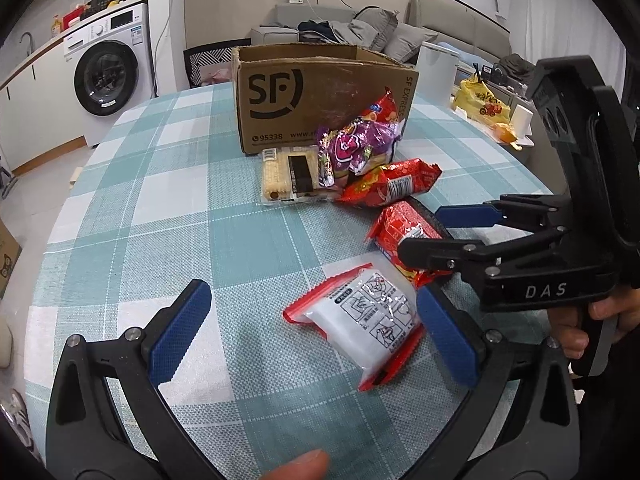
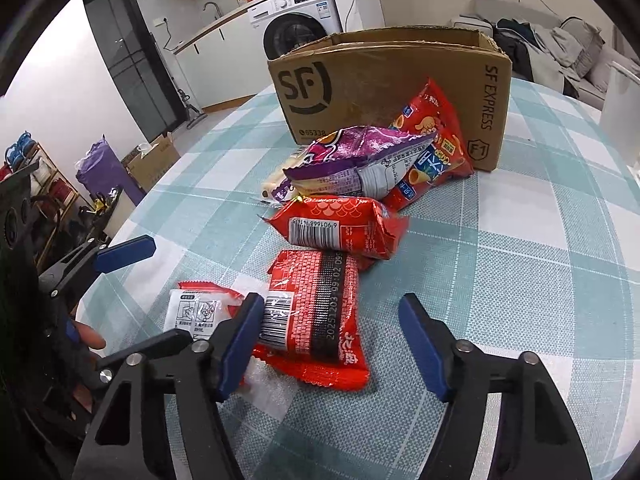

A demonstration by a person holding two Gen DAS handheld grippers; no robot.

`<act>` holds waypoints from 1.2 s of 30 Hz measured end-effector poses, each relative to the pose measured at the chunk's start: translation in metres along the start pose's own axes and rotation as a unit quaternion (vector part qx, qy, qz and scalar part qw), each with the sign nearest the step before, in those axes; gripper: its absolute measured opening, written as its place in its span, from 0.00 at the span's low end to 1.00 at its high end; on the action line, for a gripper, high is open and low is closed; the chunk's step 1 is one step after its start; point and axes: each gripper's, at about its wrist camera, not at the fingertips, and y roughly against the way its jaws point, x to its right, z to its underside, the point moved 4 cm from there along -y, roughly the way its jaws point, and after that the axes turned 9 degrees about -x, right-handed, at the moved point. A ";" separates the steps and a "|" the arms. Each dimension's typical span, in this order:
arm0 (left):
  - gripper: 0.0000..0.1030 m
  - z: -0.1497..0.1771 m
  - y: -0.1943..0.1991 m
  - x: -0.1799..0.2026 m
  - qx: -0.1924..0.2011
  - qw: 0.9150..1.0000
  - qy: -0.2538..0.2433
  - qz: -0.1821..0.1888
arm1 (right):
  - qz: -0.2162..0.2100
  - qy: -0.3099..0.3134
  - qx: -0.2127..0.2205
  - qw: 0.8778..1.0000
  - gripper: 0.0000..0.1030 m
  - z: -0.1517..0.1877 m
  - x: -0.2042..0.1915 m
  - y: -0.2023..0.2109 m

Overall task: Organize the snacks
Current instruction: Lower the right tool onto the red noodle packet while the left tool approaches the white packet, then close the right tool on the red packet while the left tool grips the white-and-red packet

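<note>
A white and red snack packet (image 1: 366, 320) lies on the checked tablecloth between the open fingers of my left gripper (image 1: 316, 336), close to the right pad. It also shows in the right wrist view (image 2: 196, 312). My right gripper (image 2: 336, 344) is open around a red packet with a black date strip (image 2: 316, 312), which also shows in the left wrist view (image 1: 408, 236). Behind them lie another red packet (image 2: 340, 228), a purple bag (image 2: 360, 160), a red chip bag (image 2: 432, 140) and a wafer pack (image 1: 288, 176). An open SF cardboard box (image 1: 320, 92) stands behind the pile.
The round table (image 1: 160, 200) has a teal checked cloth. A white container (image 1: 438, 72) and a yellow bag (image 1: 482, 104) stand at the far right. A washing machine (image 1: 108, 68) and sofa (image 1: 360, 28) are beyond the table.
</note>
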 end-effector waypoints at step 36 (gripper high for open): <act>0.55 0.012 -0.022 0.024 -0.059 0.996 -0.058 0.040 | -0.013 0.004 -0.007 1.000 0.43 0.030 0.015 0.028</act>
